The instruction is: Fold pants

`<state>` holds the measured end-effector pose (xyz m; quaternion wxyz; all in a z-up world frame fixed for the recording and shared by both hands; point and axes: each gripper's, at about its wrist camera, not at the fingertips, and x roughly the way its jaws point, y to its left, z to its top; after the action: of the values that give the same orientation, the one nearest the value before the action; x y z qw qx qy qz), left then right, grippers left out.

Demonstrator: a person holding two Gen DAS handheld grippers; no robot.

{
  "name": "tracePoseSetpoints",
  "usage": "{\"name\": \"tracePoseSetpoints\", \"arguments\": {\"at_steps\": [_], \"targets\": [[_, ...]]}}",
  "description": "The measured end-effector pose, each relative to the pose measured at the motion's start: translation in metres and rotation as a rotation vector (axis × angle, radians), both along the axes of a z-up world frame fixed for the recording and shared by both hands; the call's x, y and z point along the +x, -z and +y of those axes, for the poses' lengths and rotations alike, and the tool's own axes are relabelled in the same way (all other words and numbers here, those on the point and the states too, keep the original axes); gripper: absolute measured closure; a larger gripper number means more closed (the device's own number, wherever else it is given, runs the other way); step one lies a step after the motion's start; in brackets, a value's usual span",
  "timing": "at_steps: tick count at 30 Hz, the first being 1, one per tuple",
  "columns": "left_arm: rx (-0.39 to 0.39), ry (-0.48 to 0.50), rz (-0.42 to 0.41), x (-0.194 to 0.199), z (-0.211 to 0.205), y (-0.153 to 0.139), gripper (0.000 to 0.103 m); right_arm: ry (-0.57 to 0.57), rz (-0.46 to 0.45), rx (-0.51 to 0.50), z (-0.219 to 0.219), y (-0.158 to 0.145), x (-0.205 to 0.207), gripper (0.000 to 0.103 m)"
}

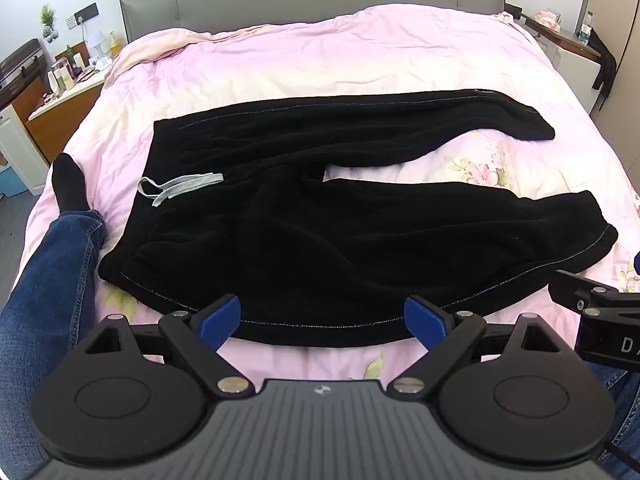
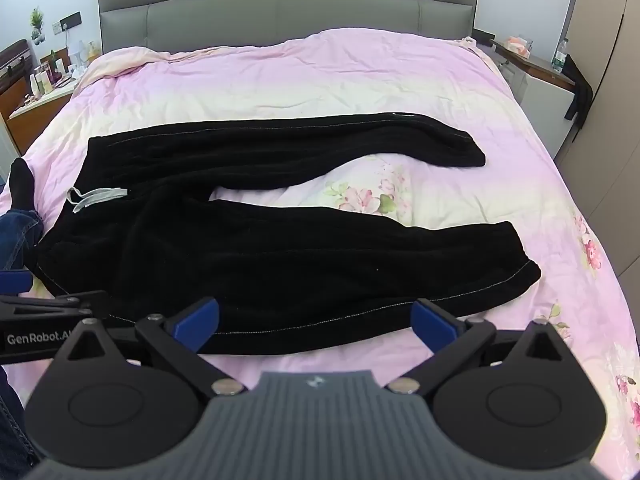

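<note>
Pants are spread unfolded just ahead of both wide-spread, empty grippers, left gripper and right gripper; no fold is begun; the near leg's edge must be pinched next.

The left gripper has black linkage arms, blue fingertips, silver screw heads at the pivots, two round black discs and a ribbed grey housing with a small round emblem. The right gripper is built the same; white lettering "GenRobot.AI" marks the black body of the left gripper beside it. The person wears dark blue jeans with pale stitched seams and a black sock.
</note>
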<state>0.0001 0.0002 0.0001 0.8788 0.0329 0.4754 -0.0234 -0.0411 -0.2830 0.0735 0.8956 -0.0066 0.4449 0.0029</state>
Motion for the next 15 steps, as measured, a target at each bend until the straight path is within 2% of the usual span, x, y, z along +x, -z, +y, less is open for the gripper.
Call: {"name": "tracePoseSetpoints", "arguments": {"at_steps": [15], "targets": [[0.003, 0.011, 0.004, 0.0008, -0.0018, 0.0029, 0.0, -0.006, 0.023, 0.005, 0.0023, 0.0034, 0.0019, 0.005]]}}
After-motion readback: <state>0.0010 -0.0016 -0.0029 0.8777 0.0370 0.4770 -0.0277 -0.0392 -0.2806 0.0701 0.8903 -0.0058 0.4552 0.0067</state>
